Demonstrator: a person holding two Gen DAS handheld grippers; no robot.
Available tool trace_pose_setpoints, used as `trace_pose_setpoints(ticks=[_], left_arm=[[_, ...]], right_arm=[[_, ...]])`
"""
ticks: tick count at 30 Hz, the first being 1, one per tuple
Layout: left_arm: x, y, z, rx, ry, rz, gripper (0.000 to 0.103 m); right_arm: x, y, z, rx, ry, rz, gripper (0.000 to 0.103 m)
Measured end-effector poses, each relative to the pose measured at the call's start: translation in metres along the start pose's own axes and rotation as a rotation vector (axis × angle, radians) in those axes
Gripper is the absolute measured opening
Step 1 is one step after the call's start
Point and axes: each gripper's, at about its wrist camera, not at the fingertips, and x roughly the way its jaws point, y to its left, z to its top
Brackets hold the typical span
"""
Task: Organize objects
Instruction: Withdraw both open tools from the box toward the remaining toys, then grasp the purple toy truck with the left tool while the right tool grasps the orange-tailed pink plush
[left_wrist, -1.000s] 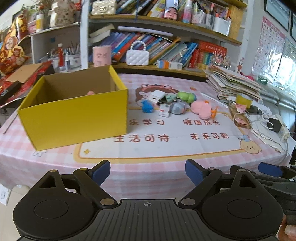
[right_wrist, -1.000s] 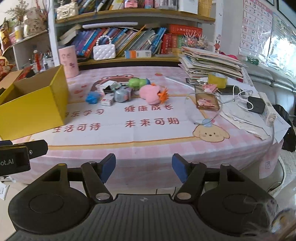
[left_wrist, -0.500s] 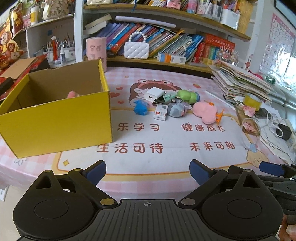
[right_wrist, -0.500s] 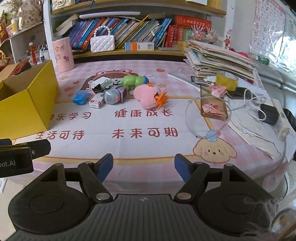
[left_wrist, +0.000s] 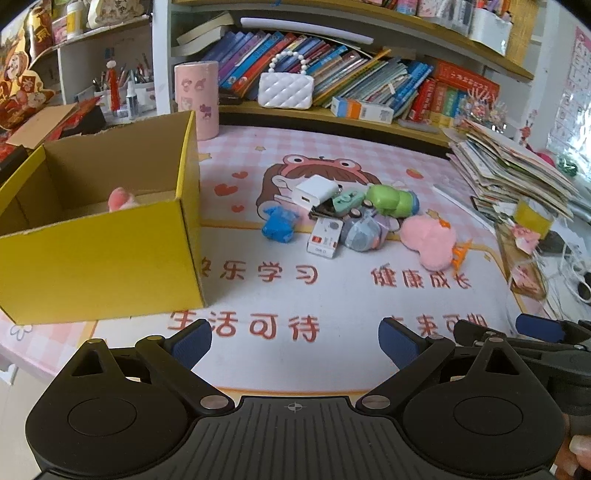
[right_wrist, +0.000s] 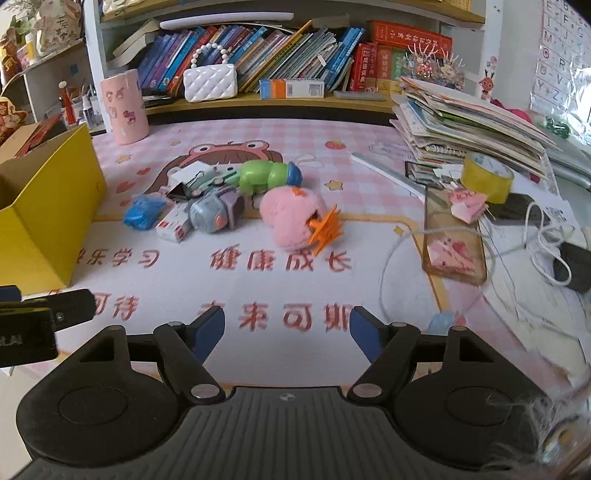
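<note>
An open yellow cardboard box (left_wrist: 103, 254) stands at the left of the table with a pink toy (left_wrist: 120, 197) inside; it also shows in the right wrist view (right_wrist: 44, 206). A cluster of small things lies mid-table: white charger (left_wrist: 316, 189), blue toy (left_wrist: 277, 223), small white-red box (left_wrist: 325, 236), grey toy (left_wrist: 364, 232), green toy (left_wrist: 391, 199), pink plush (left_wrist: 428, 240). In the right wrist view the pink plush (right_wrist: 291, 214), green toy (right_wrist: 266, 175) and grey toy (right_wrist: 214, 210) show. My left gripper (left_wrist: 295, 338) and right gripper (right_wrist: 287, 330) are open and empty, above the near table edge.
A pink cylinder (left_wrist: 195, 99) and white purse (left_wrist: 286, 88) stand at the back by the bookshelf. A stack of papers (right_wrist: 465, 125), yellow tape roll (right_wrist: 485, 177), phone case (right_wrist: 452, 247) and white cables (right_wrist: 524, 236) crowd the right side.
Both grippers have moved forward toward the table and the cluster of toys. Both stay open and empty.
</note>
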Motion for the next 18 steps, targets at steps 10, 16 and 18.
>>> trace_pose_setpoints(ticks=[10, 16, 18], left_arm=[[0.020, -0.011, 0.024, -0.003, -0.015, 0.045, 0.098], [0.030, -0.017, 0.036, -0.013, -0.018, 0.068, 0.098], [0.033, -0.019, 0.039, -0.013, -0.017, 0.072, 0.098]], right_arm=[[0.041, -0.018, 0.037, -0.006, -0.026, 0.019, 0.077], [0.071, -0.021, 0.056, -0.017, -0.023, 0.028, 0.079], [0.082, -0.022, 0.062, -0.023, -0.014, 0.032, 0.080]])
